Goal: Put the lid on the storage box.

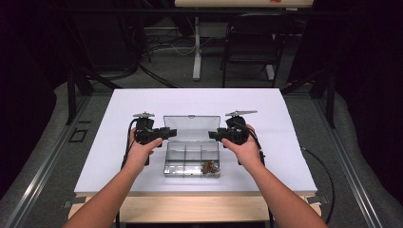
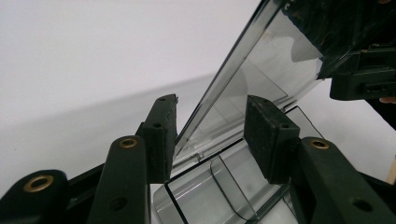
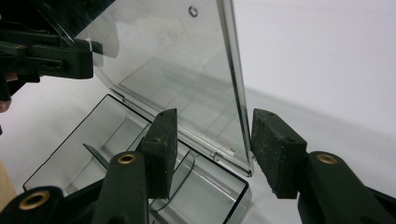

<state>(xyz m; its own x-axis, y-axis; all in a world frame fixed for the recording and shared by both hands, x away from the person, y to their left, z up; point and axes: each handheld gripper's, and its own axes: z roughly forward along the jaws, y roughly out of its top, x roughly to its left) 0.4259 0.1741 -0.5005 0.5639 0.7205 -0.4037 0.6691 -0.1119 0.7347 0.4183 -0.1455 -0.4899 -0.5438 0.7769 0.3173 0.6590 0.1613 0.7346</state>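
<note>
Left gripper (image 1: 172,132) and right gripper (image 1: 212,134), mid-frame, straddled the upright lid (image 1: 191,126) edges, jaws parted, pads not pressing. Box (image 1: 192,164) sat just below; lid's long axis ran across frame.

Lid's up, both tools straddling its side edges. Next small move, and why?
Probably close both tools onto the clear lid: the left tool and right tool each have a lid edge between their pads with gaps showing, so nothing is gripped yet.
</note>
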